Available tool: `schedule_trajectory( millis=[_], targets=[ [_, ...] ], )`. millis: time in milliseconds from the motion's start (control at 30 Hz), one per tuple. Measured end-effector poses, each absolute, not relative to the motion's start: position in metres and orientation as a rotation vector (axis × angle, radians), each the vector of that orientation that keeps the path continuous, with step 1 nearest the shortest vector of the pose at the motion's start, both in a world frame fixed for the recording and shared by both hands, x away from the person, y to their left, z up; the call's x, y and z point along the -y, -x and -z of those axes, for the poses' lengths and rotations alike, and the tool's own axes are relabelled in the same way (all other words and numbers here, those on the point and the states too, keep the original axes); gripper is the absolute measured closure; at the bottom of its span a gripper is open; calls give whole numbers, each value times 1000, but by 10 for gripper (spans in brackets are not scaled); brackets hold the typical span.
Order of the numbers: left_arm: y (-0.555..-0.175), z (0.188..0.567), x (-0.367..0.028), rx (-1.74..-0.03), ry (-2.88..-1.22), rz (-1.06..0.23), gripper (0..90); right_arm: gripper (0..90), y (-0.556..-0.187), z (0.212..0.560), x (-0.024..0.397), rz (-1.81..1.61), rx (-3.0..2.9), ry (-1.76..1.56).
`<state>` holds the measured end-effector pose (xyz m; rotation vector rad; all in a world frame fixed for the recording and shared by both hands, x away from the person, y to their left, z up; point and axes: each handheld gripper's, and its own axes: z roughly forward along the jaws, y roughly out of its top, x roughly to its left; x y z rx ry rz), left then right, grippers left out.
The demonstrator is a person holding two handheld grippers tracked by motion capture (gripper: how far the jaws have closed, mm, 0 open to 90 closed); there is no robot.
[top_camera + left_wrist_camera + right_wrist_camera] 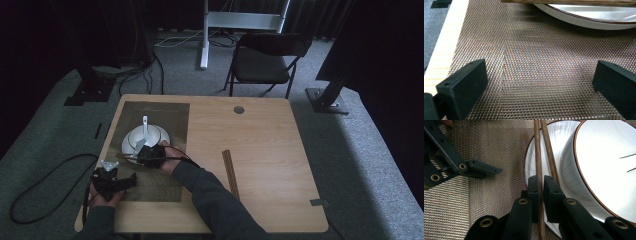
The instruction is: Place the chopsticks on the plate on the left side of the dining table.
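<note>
The chopsticks [539, 150], a brown wooden pair, lie across the rim of the white plate [530, 157] beside the brown-rimmed bowl [604, 167], all on the woven metallic placemat [534, 65]. No brand, label or writing can be read on any of them.

At the left, the left gripper [117, 181] rests over the near part of the mat, its jaws spread wide with nothing between them. Just right of it, the right gripper [542, 186] has its jaws pinched tight on the chopsticks at the plate's edge. Further right, a second pair of chopsticks [230, 173] lies on the bare wooden table [270, 130].
</note>
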<state>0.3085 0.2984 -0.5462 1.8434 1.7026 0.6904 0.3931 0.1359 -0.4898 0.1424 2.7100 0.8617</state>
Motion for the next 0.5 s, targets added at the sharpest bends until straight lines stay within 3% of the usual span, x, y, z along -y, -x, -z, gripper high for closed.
schedule_trajectory(
  millis=[500],
  targets=[
    [-309,546,-298,-1703,-1842,-691,1,740,-390,486,-127,-887,-2685,-140]
  ],
)
